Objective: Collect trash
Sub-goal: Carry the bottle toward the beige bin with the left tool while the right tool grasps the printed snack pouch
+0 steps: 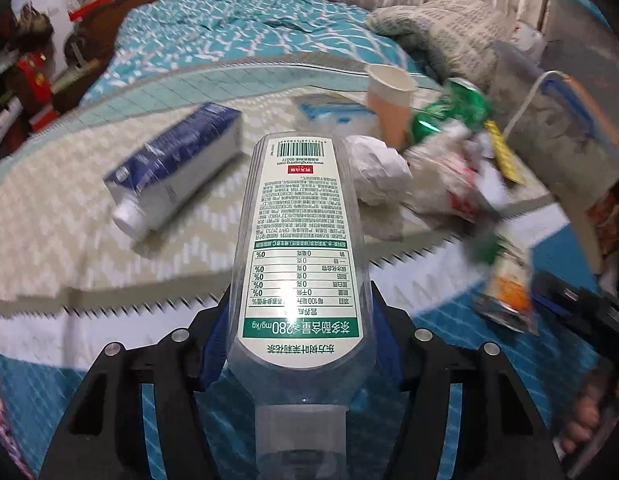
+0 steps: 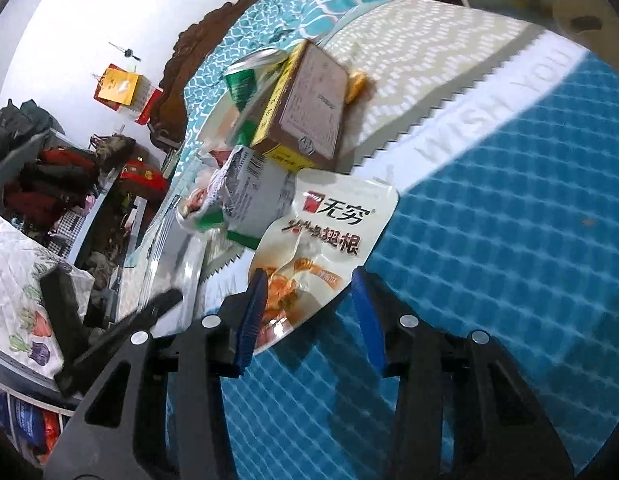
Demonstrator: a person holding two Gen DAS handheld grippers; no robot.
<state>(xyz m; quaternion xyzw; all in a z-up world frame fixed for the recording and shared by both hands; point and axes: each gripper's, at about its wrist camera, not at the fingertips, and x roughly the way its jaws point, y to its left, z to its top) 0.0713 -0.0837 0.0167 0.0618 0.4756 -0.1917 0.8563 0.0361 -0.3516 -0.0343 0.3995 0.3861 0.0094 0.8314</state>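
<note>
A clear plastic bottle (image 1: 301, 208) with a green and white label lies lengthwise in my left gripper (image 1: 299, 340), cap toward the camera. Both blue pads press on its sides above the mat (image 1: 69, 220). My right gripper (image 2: 309, 300) is shut on the lower end of a white snack packet (image 2: 329, 232), which creases between the pads. The left wrist view shows that packet (image 1: 507, 280) blurred at the right, in front of the right gripper (image 1: 543, 298). On the mat lie a blue and white carton (image 1: 177, 168), a paper cup (image 1: 389, 100), a green can (image 1: 449, 112), crumpled tissue (image 1: 373, 168) and a brown box (image 2: 305, 108).
The cream and blue mat (image 2: 509, 220) covers a bed with a teal cover (image 1: 229, 28). A grey knitted blanket (image 1: 441, 28) is heaped at the far right. Cluttered shelves (image 2: 49, 184) stand beside the bed. A hand (image 1: 589, 412) shows at the lower right.
</note>
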